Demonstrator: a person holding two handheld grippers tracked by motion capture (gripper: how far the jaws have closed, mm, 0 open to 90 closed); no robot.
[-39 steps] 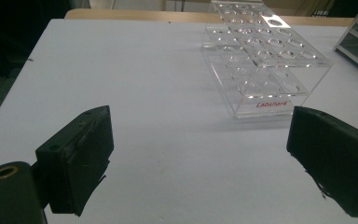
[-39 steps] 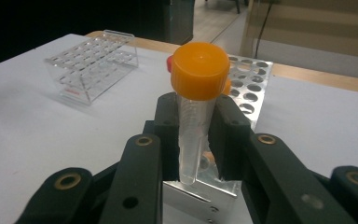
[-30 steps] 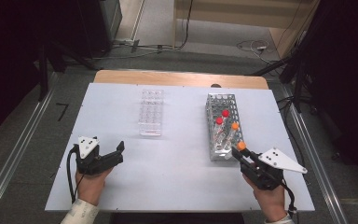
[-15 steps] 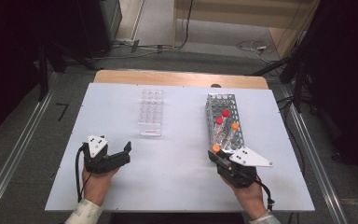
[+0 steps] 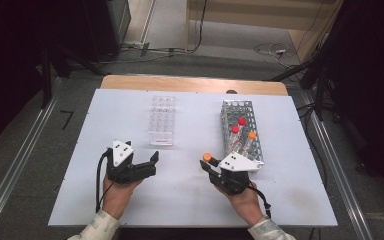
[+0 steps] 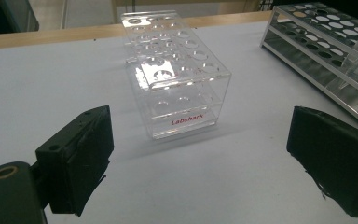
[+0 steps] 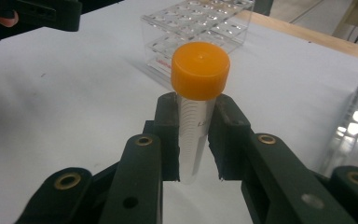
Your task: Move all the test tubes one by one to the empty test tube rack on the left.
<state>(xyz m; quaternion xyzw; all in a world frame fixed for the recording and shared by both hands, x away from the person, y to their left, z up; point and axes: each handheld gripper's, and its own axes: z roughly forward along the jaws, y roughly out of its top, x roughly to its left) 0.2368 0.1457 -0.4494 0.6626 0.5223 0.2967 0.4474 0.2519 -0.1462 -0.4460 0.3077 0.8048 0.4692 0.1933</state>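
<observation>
Orange-capped tube (image 7: 196,107) is clamped between the pads of the right gripper (image 7: 193,140), jaws nearly shut on the clear barrel just under the cap. In the high view the tube (image 5: 207,158) sits over bare table (image 5: 105,115), at about 8 o'clock from the metal rack (image 5: 240,131) and 4 o'clock from the clear rack (image 5: 161,120).

Handling, judged: light, rigid plastic, smooth wall, likely to slip or pivot if squeezed off-centre. Best hold is the barrel just below the cap, as now, leaving the lower end free for a rack hole.

Left gripper (image 5: 141,165) has its jaws wide apart, nothing between them.

View notes: right gripper view shows pad contact and the graduations on the barrel. Left gripper view gives the clear rack's (image 6: 177,74) empty holes and red label. High view shows red- and orange-capped tubes standing in the metal rack.
</observation>
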